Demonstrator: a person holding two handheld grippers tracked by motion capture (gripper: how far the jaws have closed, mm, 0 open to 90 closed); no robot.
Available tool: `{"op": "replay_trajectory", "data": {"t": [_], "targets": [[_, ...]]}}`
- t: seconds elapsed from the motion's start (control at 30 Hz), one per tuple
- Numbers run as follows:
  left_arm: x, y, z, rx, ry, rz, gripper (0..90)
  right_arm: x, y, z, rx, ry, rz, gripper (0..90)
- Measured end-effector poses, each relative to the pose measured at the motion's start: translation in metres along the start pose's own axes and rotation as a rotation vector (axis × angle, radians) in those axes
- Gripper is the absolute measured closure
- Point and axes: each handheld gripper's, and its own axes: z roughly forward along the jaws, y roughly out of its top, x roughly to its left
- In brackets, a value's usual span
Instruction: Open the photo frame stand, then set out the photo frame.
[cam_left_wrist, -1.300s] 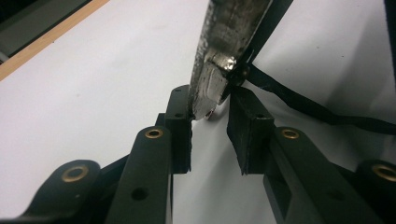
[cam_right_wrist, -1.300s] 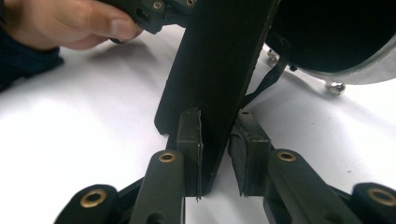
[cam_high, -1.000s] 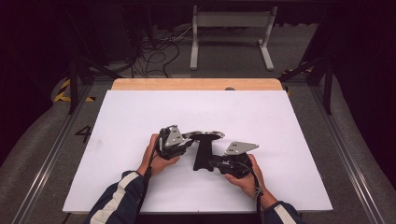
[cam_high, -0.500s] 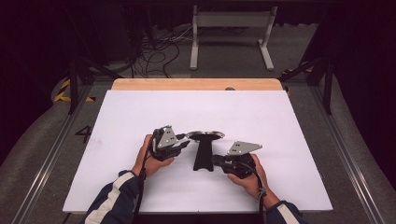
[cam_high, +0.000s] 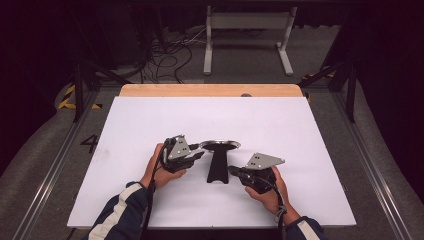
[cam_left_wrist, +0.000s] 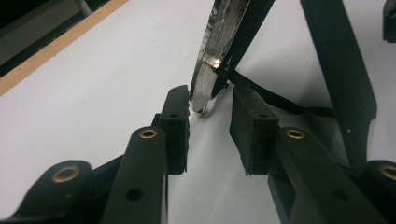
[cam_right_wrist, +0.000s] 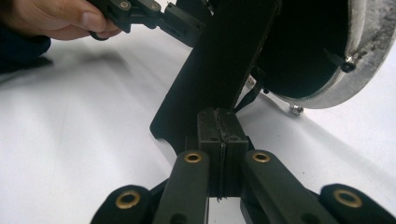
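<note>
A black tapered stand (cam_high: 218, 167) carries a silver-rimmed disc (cam_high: 220, 145) at the middle of the white table top. My left gripper (cam_high: 200, 152) reaches the disc's left edge. In the left gripper view the rim (cam_left_wrist: 219, 37) sits between the jaws of the left gripper (cam_left_wrist: 210, 100): one pad (cam_left_wrist: 177, 112) lies against it and a slim gap shows at the other. My right gripper (cam_right_wrist: 218, 119) has just been closing and is shut at the stand's foot (cam_right_wrist: 187, 116). A thin black strap (cam_right_wrist: 247, 95) runs down to its pad tips; I cannot tell whether it is pinched.
The white board (cam_high: 300, 130) lies on a wooden table whose far edge (cam_high: 210, 90) shows. Dark floor, cables and a metal frame (cam_high: 247, 30) lie beyond. The other hand (cam_right_wrist: 56, 16) and left gripper (cam_right_wrist: 182, 25) show in the right gripper view.
The right hand has shifted slightly to the right of the stand's foot. The left hand, the stand and the disc have hardly moved.
</note>
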Motion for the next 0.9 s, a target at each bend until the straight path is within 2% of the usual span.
{"op": "replay_trajectory", "data": {"t": [0.27,0.43,0.53,0.63,0.73,0.8,0.9], "targets": [[0.001,0.002,-0.004,-0.011,0.014,0.006,63.3,0.003,0.002,0.000,-0.008,0.005,-0.003,90.0],[-0.001,0.002,0.001,-0.003,0.009,0.007,65.4,0.007,0.004,0.001,-0.027,0.008,-0.002,90.0],[0.001,0.002,0.004,0.003,0.025,0.012,63.5,0.012,0.006,0.004,-0.030,0.008,-0.017,90.0],[0.002,0.003,0.005,-0.002,0.034,0.023,63.2,0.020,0.011,0.009,-0.034,-0.003,-0.024,90.0],[0.005,0.005,0.009,0.003,0.020,0.024,62.5,0.028,0.014,0.013,-0.040,-0.021,-0.040,90.0],[0.006,0.005,0.013,-0.005,0.001,0.011,63.4,0.034,0.016,0.018,-0.043,-0.038,-0.052,90.0],[0.007,0.005,0.018,0.004,-0.007,0.020,63.5,0.042,0.017,0.027,-0.052,-0.071,-0.061,90.0]]}}
